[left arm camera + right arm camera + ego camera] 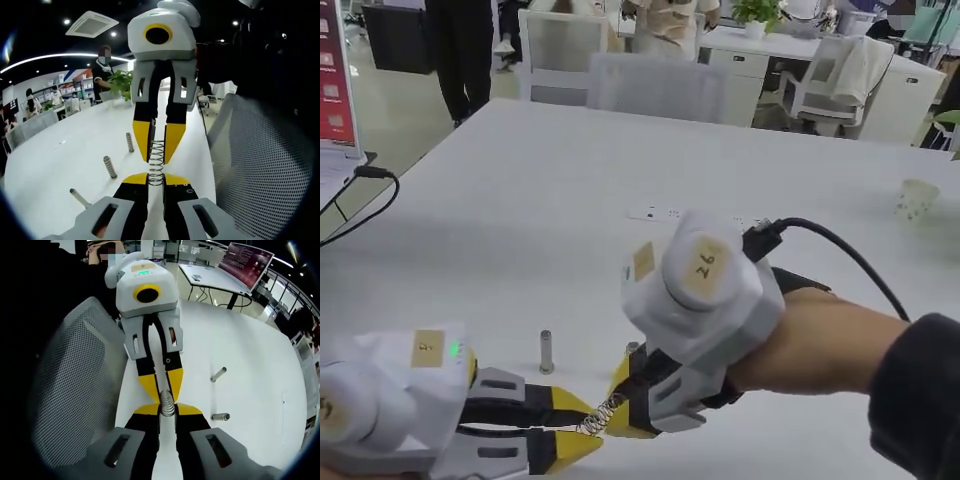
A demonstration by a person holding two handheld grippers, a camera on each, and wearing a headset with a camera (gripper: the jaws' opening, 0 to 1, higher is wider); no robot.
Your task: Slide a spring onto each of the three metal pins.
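Head view: left tongs [592, 428] and right tongs [618, 405] each pinch an end of the spring [603, 412], the right half-hiding a pin [632, 348].

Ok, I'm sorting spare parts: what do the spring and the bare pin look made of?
The spring is probably bare steel wire: thin grey coils with bright glints. The bare pin looks like solid metal: a smooth grey shaft with a faint sheen.

Spring [603, 413] and pin [546, 352] are shiny metal; the table [570, 190] is smooth, matt.
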